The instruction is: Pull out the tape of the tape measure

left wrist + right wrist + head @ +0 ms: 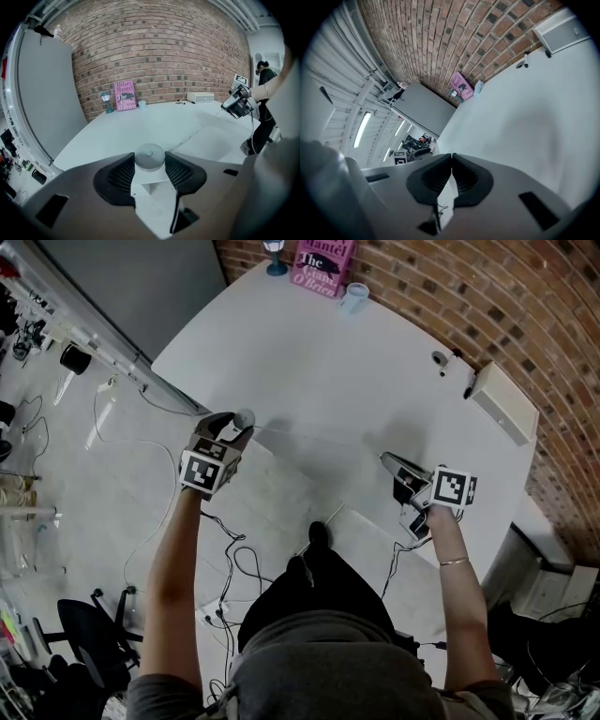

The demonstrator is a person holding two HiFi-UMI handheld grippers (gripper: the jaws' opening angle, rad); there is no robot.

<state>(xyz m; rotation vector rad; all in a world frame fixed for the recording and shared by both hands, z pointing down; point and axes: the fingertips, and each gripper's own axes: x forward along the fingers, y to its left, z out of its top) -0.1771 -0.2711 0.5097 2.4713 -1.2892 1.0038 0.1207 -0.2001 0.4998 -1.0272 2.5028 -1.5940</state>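
Jaws of the left gripper (236, 427) were clamped on the round grey tape measure (149, 156), one pad against each side of its case, held just above the white table (309, 352) near its left edge. Jaws of the right gripper (452, 161) were pressed together, pinching the end of the thin tape (319, 441). That tape ran taut from the case across to the right gripper, over the table's near part. Both grippers were well apart.
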